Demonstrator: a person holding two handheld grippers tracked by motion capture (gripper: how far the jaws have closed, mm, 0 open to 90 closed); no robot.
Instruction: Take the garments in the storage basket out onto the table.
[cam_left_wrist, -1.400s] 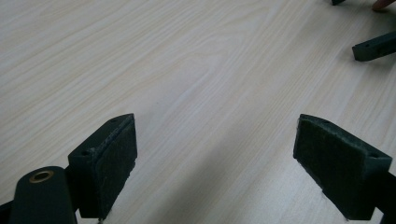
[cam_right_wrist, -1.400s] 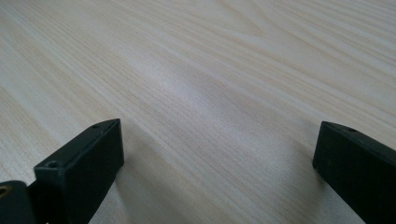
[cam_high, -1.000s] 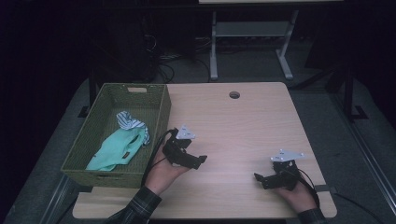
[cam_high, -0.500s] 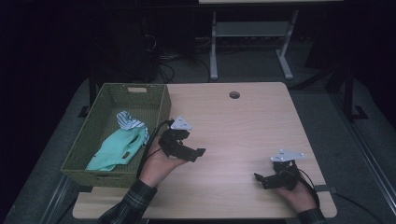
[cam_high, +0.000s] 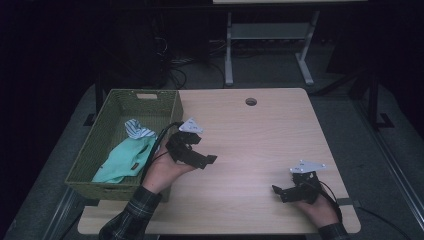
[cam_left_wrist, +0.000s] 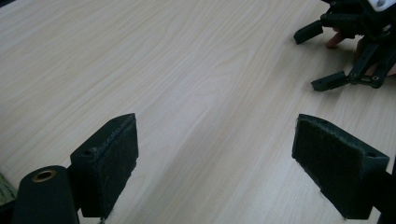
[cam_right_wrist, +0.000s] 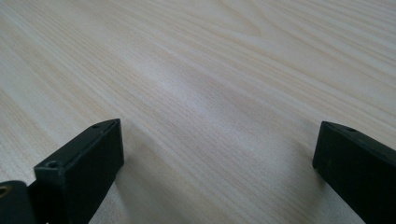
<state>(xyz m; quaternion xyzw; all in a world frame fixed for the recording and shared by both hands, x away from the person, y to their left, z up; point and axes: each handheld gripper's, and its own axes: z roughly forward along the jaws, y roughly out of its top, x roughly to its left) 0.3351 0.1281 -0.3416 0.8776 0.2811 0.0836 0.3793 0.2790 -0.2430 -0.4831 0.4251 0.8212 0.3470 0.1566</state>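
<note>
Your left forearm covers part of the basket (cam_high: 120, 107) rim, and the clothes inside lie partly below its wall. The basket, green and woven, stands at the table's (cam_high: 260, 135) left edge. In it a mint-green cloth (cam_high: 125, 159) lies flat, touching a striped cloth (cam_high: 136, 130) behind it. Your left gripper (cam_high: 197, 155) hangs just beside the basket, jaws wide apart, nothing between them. Your right gripper (cam_high: 280, 191) sits low, well apart at the near right, jaws also spread, holding nothing.
</note>
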